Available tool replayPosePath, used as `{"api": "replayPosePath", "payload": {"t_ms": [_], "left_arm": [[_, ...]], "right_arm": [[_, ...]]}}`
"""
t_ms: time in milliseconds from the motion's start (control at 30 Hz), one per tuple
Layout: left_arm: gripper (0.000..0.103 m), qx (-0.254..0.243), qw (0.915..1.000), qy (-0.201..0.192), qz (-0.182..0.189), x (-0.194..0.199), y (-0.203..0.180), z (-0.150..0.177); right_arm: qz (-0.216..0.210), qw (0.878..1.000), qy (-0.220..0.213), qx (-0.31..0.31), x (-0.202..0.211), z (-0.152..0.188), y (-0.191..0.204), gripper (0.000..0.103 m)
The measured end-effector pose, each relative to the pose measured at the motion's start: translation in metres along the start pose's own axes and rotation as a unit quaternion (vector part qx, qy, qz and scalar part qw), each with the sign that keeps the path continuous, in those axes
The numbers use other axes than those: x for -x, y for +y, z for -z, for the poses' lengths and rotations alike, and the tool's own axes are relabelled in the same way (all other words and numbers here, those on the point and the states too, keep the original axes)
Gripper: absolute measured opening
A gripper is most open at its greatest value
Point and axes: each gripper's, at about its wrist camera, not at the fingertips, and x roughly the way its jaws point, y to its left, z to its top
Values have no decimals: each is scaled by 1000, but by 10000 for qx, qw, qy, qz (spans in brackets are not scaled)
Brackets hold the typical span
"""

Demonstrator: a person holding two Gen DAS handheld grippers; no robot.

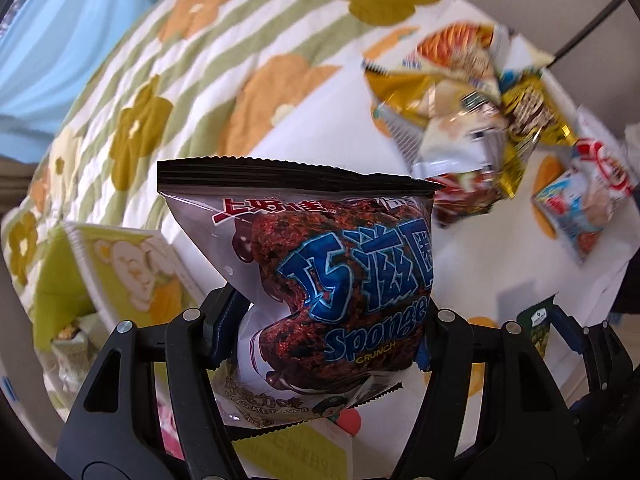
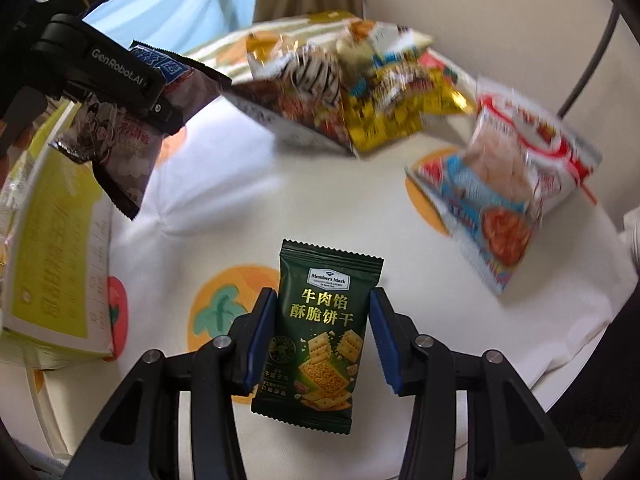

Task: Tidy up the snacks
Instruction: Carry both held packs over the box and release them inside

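Left wrist view shows the left gripper [image 1: 324, 320] closed on a purple chocolate snack bag [image 1: 324, 280], held upright above the flowered cloth [image 1: 224, 52]. The right gripper [image 2: 323, 336] has its blue pads [image 2: 262, 336] at both sides of a dark green cracker packet [image 2: 324, 332]; whether they press it, I cannot tell. A snack pile [image 2: 360, 92] lies well apart behind.

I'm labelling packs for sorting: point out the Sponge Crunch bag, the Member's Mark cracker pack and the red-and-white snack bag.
Sponge Crunch bag [image 1: 340, 280], left wrist view, blue lettering.
Member's Mark cracker pack [image 2: 320, 320], right wrist view, gold lettering.
Red-and-white snack bag [image 2: 508, 176], right wrist view, its middle.
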Motion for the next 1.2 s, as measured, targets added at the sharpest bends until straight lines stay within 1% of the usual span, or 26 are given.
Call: {"api": "replayPosePath", "payload": {"t_ms": [100,233,300,400,533,667,700,767,833,867,933,967,1033,1067,1133,1200], "left_arm": [[63,171,9996,-219,67,26,5,7],[63,474,9970,-578,181,67,17,20],[63,675,9944,-786,230,90,25,28],[63,1086,9872,-1116,353,124,43,46],[63,1673,9747,-1454,301,156,76,80],[63,2317,9588,-1635,147,177,109,122],[63,2535,9528,-1670,103,182,120,137],[63,2825,9444,-1685,24,186,134,160],[63,3165,9337,-1672,-61,188,150,188],[63,3364,9270,-1657,-81,188,159,205],[63,3629,9175,-1625,-101,186,167,231],[63,3730,9138,-1603,-100,185,171,245],[63,3905,9061,-1622,-130,180,177,271],[63,3947,9039,-1641,-162,177,177,281],[63,4017,8995,-1713,-141,168,179,300],[63,4009,8990,-1762,-82,157,180,312]], "right_arm": [[-104,9998,-166,97,12,-14,-1,43],[-301,9981,-454,295,38,-41,3,43],[-463,9963,-570,444,51,-55,12,43],[-728,9921,-690,754,69,-72,33,43],[-1051,9810,-907,1359,95,-93,68,43],[-1469,9670,-1000,1824,111,-103,103,43],[-1577,9631,-996,1943,113,-104,111,43],[-1788,9533,-1008,2216,121,-105,131,43],[-1968,9419,-1004,2531,124,-106,157,43],[-2044,9371,-998,2648,123,-104,164,43],[-2209,9282,-936,2843,123,-100,182,43],[-2318,9232,-883,2937,125,-95,195,43],[-2440,9174,-825,3033,123,-90,209,43],[-2506,9139,-786,3094,123,-84,220,43],[-2580,9109,-739,3136,121,-75,231,43],[-2536,9118,-743,3144,115,-70,237,43]]}}
